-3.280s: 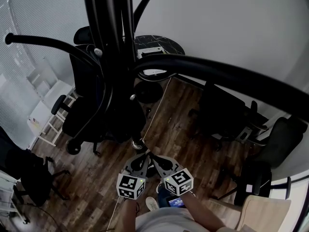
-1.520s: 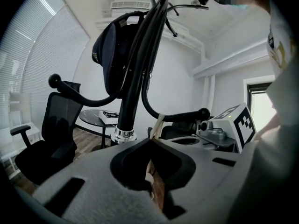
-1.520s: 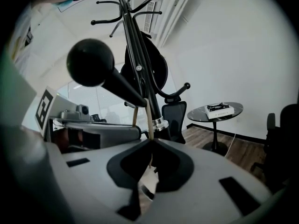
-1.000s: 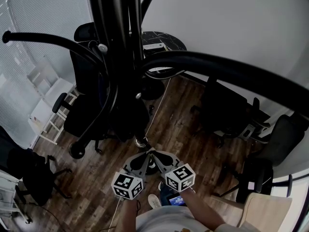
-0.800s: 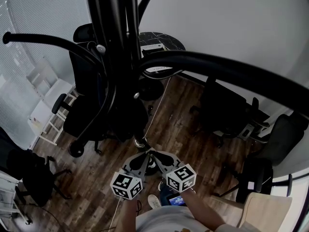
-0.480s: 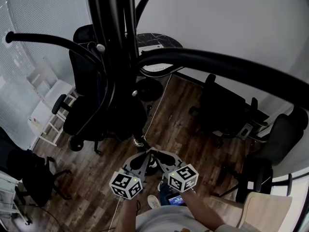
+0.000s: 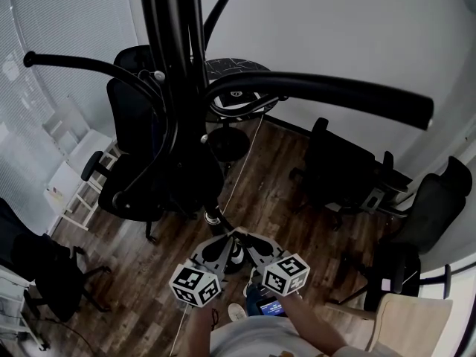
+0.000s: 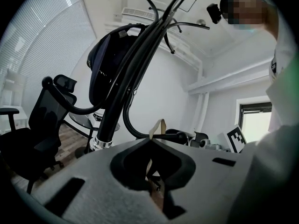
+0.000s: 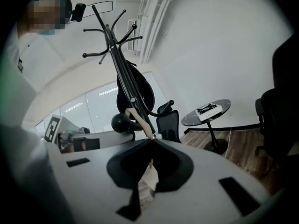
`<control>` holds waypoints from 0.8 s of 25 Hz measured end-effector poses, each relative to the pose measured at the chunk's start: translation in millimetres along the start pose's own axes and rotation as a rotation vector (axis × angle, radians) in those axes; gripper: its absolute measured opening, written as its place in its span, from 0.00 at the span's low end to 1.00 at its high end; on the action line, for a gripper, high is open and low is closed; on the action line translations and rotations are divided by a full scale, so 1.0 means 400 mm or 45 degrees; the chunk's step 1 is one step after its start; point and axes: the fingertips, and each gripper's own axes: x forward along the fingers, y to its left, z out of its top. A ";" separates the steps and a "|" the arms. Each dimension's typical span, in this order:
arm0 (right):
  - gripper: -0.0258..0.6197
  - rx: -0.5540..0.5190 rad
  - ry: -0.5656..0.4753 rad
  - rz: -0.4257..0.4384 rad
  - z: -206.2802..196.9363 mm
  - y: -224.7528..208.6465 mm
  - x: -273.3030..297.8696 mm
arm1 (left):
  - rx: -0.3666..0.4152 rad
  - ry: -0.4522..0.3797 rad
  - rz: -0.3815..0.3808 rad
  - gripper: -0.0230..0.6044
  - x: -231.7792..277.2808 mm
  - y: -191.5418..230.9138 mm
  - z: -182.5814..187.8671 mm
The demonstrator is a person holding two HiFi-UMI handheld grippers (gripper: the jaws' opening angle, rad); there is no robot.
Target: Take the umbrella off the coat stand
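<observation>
Ahead at 12 o'clock, the umbrella (image 7: 187, 178) hung furled on the coat stand (image 7: 175, 43). Left tongs (image 7: 227, 239) and right tongs (image 7: 245, 238) were pressed closed, holding nothing. I judged it light, with slippery cloth; best to grip the stiff shaft.

The coat stand (image 7: 178, 65) was black, and the umbrella (image 8: 103, 71) on it dark navy. The floor (image 7: 264, 192) showed dark brown wood planks under a white wall (image 7: 335, 36). The chair (image 7: 338, 166) was black. The left cube (image 7: 195, 285) and right cube (image 7: 285, 274) were white with black square markers.
</observation>
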 end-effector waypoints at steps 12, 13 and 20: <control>0.07 -0.023 -0.056 -0.020 0.025 0.027 -0.054 | -0.003 -0.021 -0.058 0.07 -0.014 -0.061 0.018; 0.07 -0.023 -0.061 -0.023 0.028 0.029 -0.059 | -0.001 -0.023 -0.064 0.07 -0.015 -0.067 0.019; 0.07 -0.041 -0.075 -0.055 0.034 0.042 -0.097 | -0.009 -0.036 -0.097 0.07 -0.025 -0.101 0.022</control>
